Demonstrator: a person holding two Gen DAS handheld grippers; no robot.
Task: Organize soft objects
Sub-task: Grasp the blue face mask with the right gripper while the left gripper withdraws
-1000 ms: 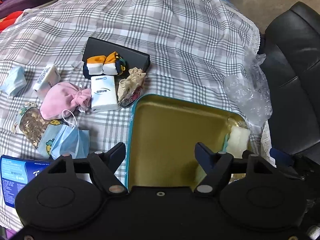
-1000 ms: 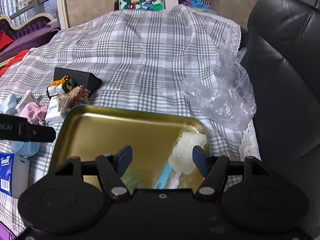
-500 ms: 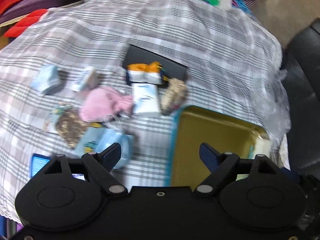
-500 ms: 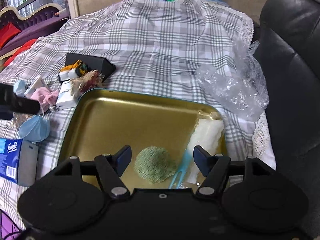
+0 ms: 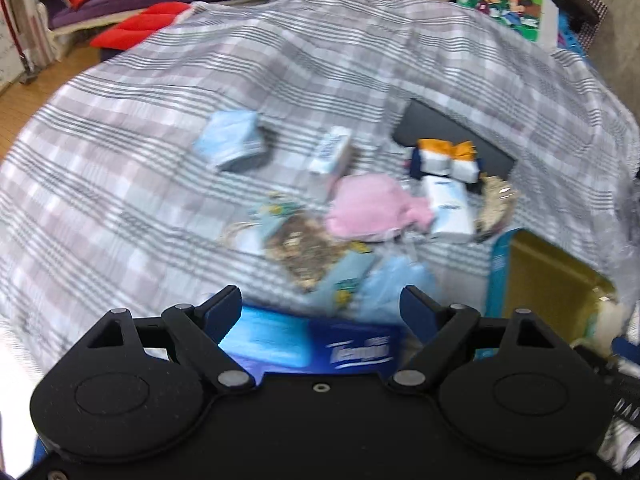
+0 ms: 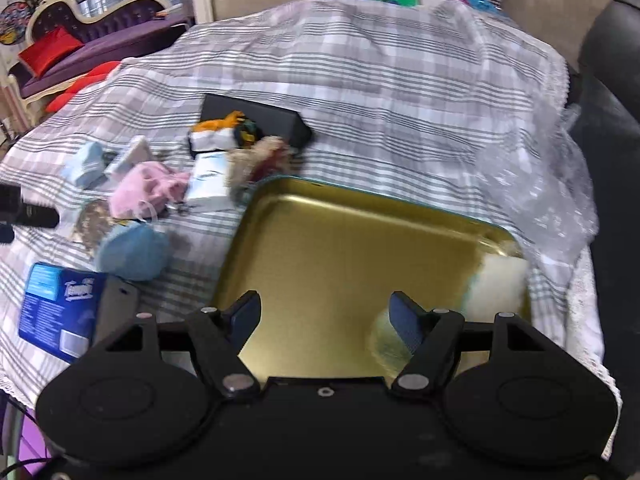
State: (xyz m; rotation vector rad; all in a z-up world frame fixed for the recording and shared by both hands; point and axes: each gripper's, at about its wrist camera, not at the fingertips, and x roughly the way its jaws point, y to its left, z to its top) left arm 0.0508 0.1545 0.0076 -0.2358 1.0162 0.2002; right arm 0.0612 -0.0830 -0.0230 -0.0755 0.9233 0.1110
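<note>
Both tongs hang spread wide with nothing between their fingers: the left gripper (image 5: pixel 321 307) hovers over the cluttered part of the grey-and-white checked tablecloth (image 5: pixel 120 152), just above a dark blue packet of paper tissues (image 5: pixel 320 346), while the right gripper (image 6: pixel 325 314) hangs over the near end of the shallow gold-coloured metal tray with a teal rim (image 6: pixel 344 240). In that tray a white foam-like block (image 6: pixel 502 286) already lies against the right wall, and a pale greenish round pad (image 6: pixel 384 340) sits partly hidden behind the right gripper's finger. The remaining soft things are well apart from the tray's interior, scattered to its left: a pink drawstring cloth pouch (image 5: pixel 370 210), a crumpled light blue face mask (image 6: pixel 134 252), a small white tissue packet (image 5: pixel 446 210), a folded pale blue cloth square (image 5: pixel 234 146), and an orange, white and navy rolled pair of socks (image 5: pixel 444 160) resting against a flat black box (image 5: pixel 436 132). The step in hand looks like picking the next item, with the left gripper heading for the pile; both views are smeared, so fine detail is uncertain. The next move would call for lowering the left fingers around one loose piece, likely the mask or the pouch nearest them, closing gently so the fabric bunches without dragging its neighbours, then carrying it across to a bare part of the tray.
</note>
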